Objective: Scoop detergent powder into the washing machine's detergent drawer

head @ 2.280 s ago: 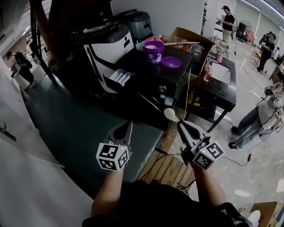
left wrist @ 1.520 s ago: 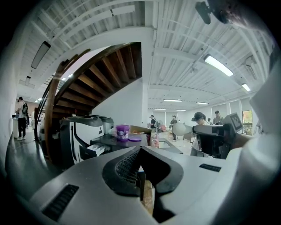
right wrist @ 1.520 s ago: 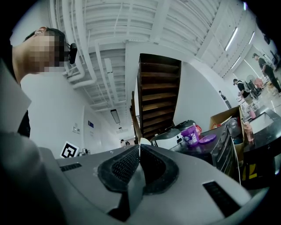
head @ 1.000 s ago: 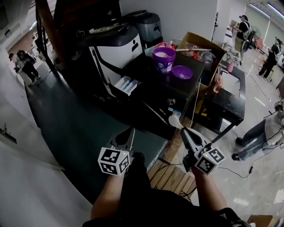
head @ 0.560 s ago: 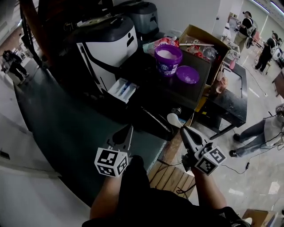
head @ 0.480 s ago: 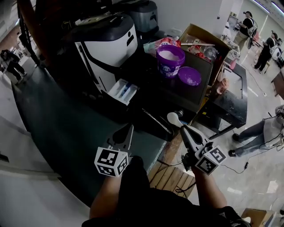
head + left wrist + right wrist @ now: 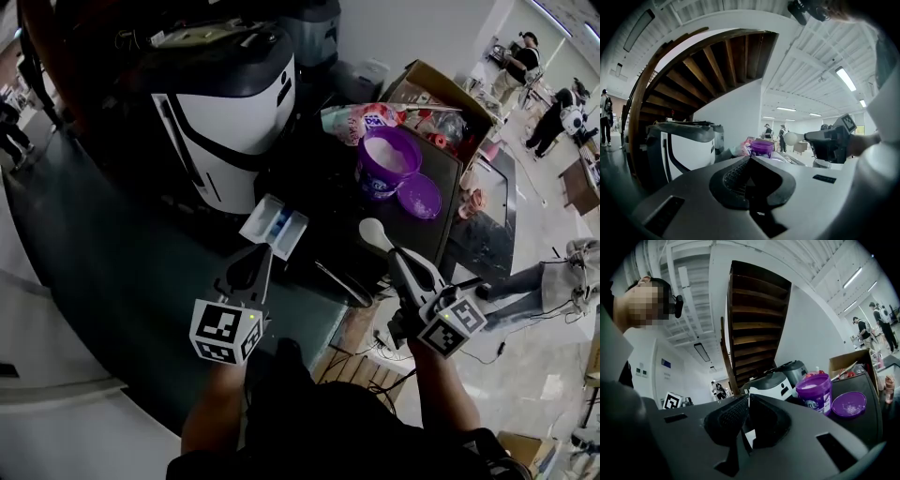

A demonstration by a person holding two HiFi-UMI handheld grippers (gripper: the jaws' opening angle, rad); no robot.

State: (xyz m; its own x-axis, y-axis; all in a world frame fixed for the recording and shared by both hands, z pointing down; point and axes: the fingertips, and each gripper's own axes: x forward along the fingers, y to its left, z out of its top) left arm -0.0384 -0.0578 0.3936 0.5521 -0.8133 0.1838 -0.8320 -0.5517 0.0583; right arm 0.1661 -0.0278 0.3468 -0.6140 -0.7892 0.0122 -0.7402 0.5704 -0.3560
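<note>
The person has closed in on the washer [image 7: 230, 98] since half a second ago. Its drawer [image 7: 274, 225] hangs open from the front, and it now sits just beyond the left gripper [image 7: 255, 255], where before it was well apart. That gripper's jaws are pressed together on nothing.

The right gripper [image 7: 397, 257] is clenched on the handle of the white scoop [image 7: 373, 232]. The scoop's bowl has moved from short of the table [image 7: 323, 192] to over its near edge, nearer the tub [image 7: 389, 161] but not touching it.

The tub stands open with white powder inside. Its lid [image 7: 419, 197] lies just beside it, on the right. In the head view both have shifted down and right, toward the scoop.
</note>
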